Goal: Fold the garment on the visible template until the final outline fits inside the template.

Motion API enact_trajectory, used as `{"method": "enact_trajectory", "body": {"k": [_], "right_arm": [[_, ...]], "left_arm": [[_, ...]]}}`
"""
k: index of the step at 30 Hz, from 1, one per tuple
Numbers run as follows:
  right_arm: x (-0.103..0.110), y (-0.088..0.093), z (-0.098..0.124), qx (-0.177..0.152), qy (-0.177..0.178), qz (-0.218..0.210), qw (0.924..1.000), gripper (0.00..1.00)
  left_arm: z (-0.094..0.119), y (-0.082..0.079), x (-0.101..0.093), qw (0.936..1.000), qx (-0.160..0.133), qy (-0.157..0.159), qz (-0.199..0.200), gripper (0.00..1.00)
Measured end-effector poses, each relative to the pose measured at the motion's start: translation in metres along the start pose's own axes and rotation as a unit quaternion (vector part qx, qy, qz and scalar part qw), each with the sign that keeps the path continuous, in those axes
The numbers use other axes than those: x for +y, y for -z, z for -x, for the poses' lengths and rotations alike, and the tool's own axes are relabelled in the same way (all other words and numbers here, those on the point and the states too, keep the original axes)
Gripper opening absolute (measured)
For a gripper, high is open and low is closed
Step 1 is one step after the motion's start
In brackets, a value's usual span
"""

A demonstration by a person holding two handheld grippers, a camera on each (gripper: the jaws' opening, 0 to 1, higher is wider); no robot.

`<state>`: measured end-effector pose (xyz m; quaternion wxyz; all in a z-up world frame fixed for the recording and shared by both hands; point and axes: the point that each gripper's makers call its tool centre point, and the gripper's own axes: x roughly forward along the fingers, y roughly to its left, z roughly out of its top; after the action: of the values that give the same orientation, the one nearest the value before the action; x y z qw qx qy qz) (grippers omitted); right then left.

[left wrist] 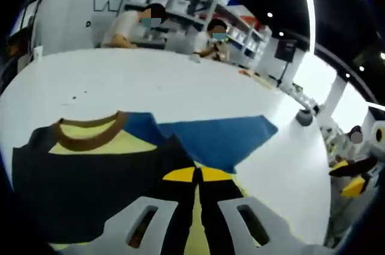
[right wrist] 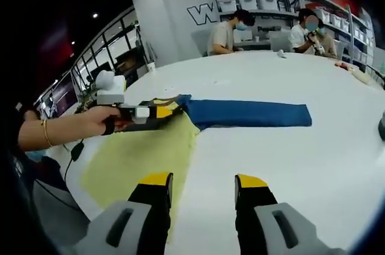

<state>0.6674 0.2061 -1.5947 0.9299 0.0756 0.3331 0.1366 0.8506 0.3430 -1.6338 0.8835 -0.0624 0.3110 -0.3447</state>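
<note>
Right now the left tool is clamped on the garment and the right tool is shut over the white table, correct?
Not quite. The left tool is clamped on the garment, but the right tool is open, its jaws standing apart over the white table, as the right gripper view shows.

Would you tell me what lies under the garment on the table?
A yellow template lies under the garment, and a blue sleeve stretches over the white table. The garment covers part of the template.
</note>
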Motion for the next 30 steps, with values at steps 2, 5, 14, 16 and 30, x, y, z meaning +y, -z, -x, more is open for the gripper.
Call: {"method": "enact_trajectory", "body": {"k": [2,5,14,16,30], "right_arm": [[-0.001,0.002,0.000,0.001,0.001,-0.003,1.0000,0.38],[-0.003,0.003,-0.001,0.003,-0.001,-0.002,1.0000,0.39],[-0.023,-0.006,-0.001,0.007,0.003,0.016,0.9998,0.39],[-0.025,-0.009,0.000,0.006,0.003,0.020,0.9998,0.39],[-0.047,-0.039,-0.003,-0.017,0.013,0.032,0.9993,0.39]], "left_arm": [[-0.001,-0.001,-0.001,0.9999,-0.010,-0.004,-0.008,0.00],[0.000,-0.010,0.004,0.9986,-0.039,-0.021,-0.029,0.00],[0.033,-0.034,0.004,0.9922,-0.069,-0.023,-0.101,0.16],[0.045,-0.040,0.006,0.9907,-0.079,-0.023,-0.109,0.22],[0.138,-0.030,0.018,0.9873,-0.109,-0.025,-0.113,0.64]]}}
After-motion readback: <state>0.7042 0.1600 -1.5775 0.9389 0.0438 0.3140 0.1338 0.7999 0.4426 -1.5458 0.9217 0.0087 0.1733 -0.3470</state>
